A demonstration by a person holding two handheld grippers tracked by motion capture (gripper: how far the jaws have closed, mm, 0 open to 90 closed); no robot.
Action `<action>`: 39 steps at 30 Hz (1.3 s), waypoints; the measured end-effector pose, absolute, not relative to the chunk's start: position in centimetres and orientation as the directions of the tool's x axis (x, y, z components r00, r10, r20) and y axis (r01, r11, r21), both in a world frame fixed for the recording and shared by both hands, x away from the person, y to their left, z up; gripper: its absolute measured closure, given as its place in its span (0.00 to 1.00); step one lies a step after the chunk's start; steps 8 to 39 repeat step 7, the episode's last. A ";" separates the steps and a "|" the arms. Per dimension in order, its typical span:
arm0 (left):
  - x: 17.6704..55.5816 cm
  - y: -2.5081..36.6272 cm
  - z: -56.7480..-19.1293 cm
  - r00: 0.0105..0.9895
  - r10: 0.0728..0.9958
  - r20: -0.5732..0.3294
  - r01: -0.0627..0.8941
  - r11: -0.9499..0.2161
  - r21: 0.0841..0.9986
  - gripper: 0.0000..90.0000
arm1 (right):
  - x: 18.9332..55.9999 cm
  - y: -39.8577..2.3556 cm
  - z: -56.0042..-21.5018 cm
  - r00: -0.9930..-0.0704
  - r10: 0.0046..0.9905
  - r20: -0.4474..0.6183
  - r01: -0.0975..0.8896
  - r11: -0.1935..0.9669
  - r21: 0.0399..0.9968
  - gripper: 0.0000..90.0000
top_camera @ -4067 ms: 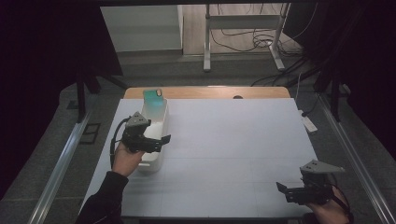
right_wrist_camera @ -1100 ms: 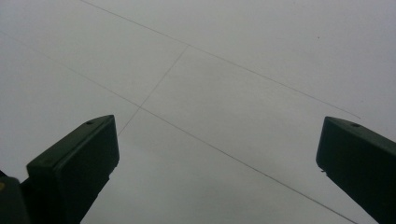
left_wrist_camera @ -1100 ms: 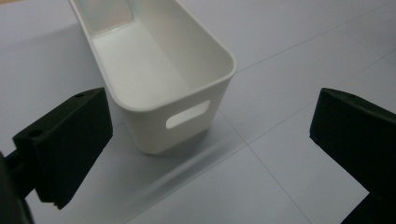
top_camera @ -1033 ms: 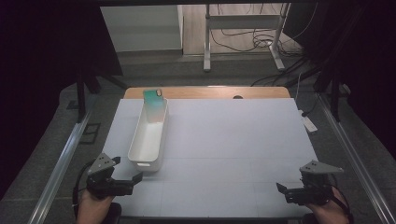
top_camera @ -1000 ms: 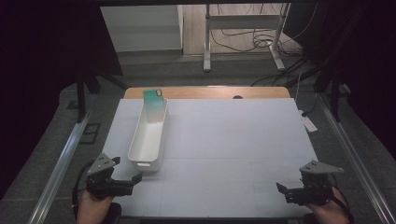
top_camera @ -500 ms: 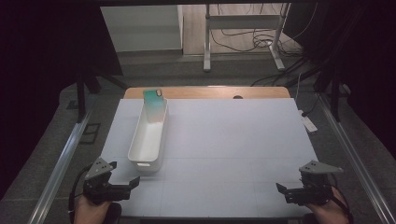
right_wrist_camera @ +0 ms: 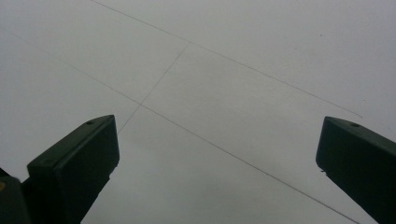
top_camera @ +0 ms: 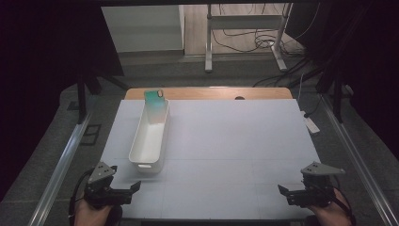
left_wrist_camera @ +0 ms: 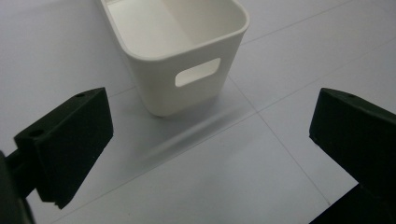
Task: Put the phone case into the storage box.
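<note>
Jaws of the left gripper (top_camera: 123,189) are standing wide and gripping nothing, just short of the white bin (top_camera: 151,137) lying lengthwise on the table (top_camera: 235,141); the right gripper (top_camera: 294,193), equally wide and bare, is idling well apart; closing squarely on the bin's near handled end is looking wisest.

Bin (left_wrist_camera: 177,56): left gripper view cuts it at the top edge, far end out of frame; only the near wall with its handle slot and part of the inside visible. Teal item (top_camera: 155,96) at the bin's far end in the high view: too small to identify, can't tell if it sits inside or leans on the rim. Left gripper (top_camera: 123,189): hand under it cropped by the bottom edge, jaw gap too small to judge there. Right gripper (top_camera: 288,194): same, hand cut off at the bottom. In both gripper views the 2 jaws run off the bottom and side edges. Small white thing (top_camera: 310,125) off the table's right edge: unreadable.
</note>
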State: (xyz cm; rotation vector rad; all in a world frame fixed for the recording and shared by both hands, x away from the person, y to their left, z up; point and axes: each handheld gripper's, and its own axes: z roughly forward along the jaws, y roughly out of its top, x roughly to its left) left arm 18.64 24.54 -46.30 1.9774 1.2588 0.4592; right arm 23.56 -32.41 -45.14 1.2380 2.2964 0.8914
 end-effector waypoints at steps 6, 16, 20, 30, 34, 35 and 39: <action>18.9 24.3 -46.4 0.453 0.888 -0.082 0.637 -0.258 0.727 0.01 | 23.5 -32.4 -45.2 -0.539 0.841 -0.034 0.600 0.412 0.686 0.00; 18.9 24.3 -46.4 0.453 0.888 -0.083 0.636 -0.257 0.727 0.01 | 23.6 -32.4 -45.2 -0.539 0.842 -0.034 0.599 0.412 0.686 0.00; 18.9 24.3 -46.4 0.453 0.888 -0.083 0.636 -0.257 0.727 0.01 | 23.6 -32.4 -45.2 -0.539 0.842 -0.034 0.599 0.412 0.686 0.00; 18.9 24.3 -46.4 0.453 0.888 -0.083 0.636 -0.257 0.727 0.01 | 23.6 -32.4 -45.2 -0.539 0.842 -0.034 0.599 0.412 0.686 0.00; 18.9 24.3 -46.4 0.453 0.888 -0.083 0.636 -0.257 0.727 0.01 | 23.6 -32.4 -45.2 -0.539 0.842 -0.034 0.599 0.412 0.686 0.00; 18.9 24.3 -46.4 0.453 0.888 -0.083 0.636 -0.257 0.727 0.01 | 23.6 -32.4 -45.2 -0.539 0.842 -0.034 0.599 0.412 0.686 0.00; 18.9 24.3 -46.4 0.453 0.888 -0.083 0.636 -0.257 0.727 0.01 | 23.6 -32.4 -45.2 -0.539 0.842 -0.034 0.599 0.412 0.686 0.00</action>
